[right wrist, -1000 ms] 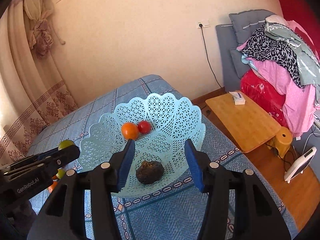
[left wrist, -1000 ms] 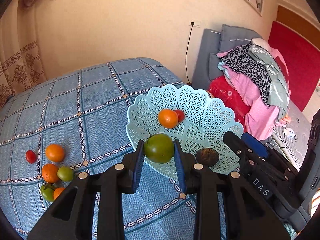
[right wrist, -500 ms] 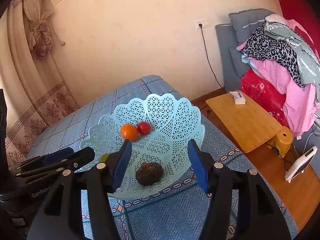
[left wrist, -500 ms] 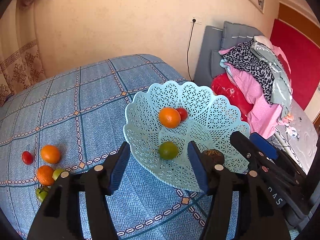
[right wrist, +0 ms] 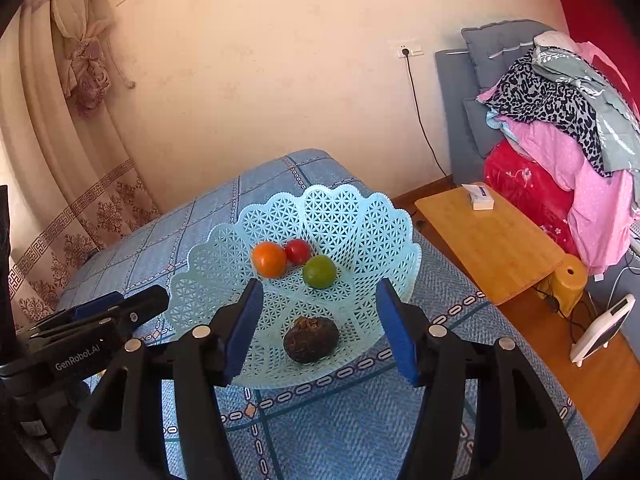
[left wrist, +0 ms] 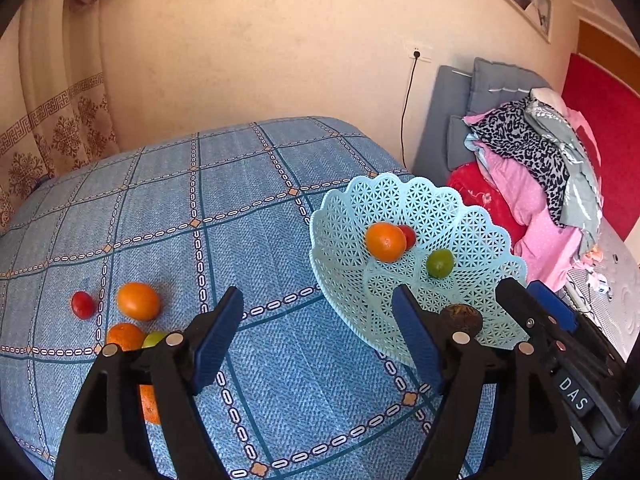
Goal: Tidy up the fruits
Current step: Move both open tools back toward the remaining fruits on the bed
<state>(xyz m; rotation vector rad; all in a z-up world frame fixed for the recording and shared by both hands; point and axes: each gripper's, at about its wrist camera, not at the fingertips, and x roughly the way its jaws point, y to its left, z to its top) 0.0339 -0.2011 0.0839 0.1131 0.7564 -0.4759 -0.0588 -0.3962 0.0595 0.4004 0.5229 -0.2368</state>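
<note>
While the loose fruits (left wrist: 132, 312) wait in a cluster near the bed's left edge, my left gripper (left wrist: 320, 336) hangs above the blue bedspread (left wrist: 248, 200) beside the basket (left wrist: 472, 216); its jaws have just been opening and nothing sits between them, leaving it free for another pick. Further right, the basket sits at the bed's right edge, its sloping walls gathering an orange (right wrist: 269, 259), a red tomato (right wrist: 298, 251) and a green fruit (right wrist: 319, 271) toward the middle, with a dark fruit (right wrist: 311, 339) nearer me. My right gripper (right wrist: 320, 328) hovers with jaws apart over that dark fruit, gripping nothing.
</note>
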